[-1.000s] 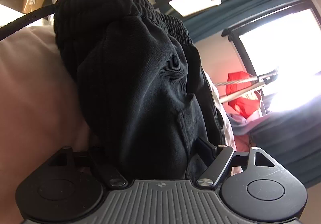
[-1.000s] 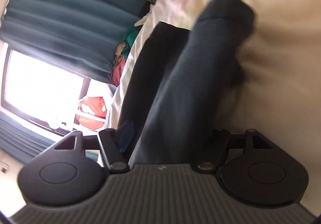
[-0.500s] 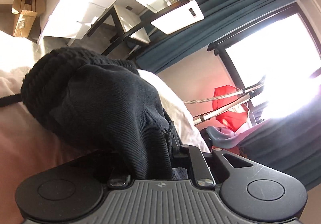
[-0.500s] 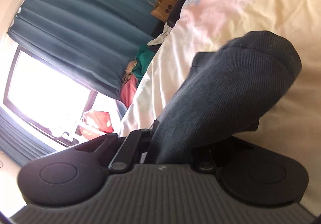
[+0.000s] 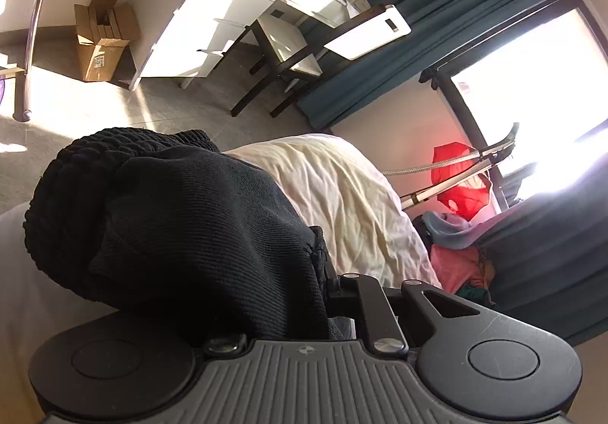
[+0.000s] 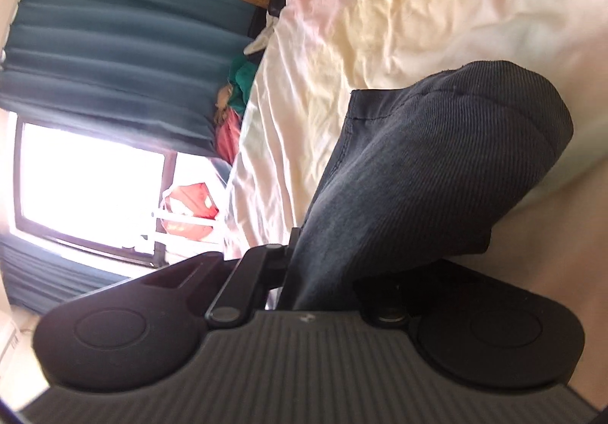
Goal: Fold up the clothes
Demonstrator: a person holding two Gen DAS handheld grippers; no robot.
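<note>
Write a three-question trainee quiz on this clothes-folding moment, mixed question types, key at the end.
1. True or false: the left gripper is shut on the black garment.
2. Multiple choice: in the right wrist view, the garment lies over A) a wooden floor B) a cream sheet C) a desk.
3. Fill in: in the left wrist view, the cardboard box stands on the floor beside a white ____.

Key: 1 true. 2 B. 3 desk.

garment (image 5: 182, 226): matt ribbed black cloth | bedsheet (image 5: 342, 196): creased cream cloth
</note>
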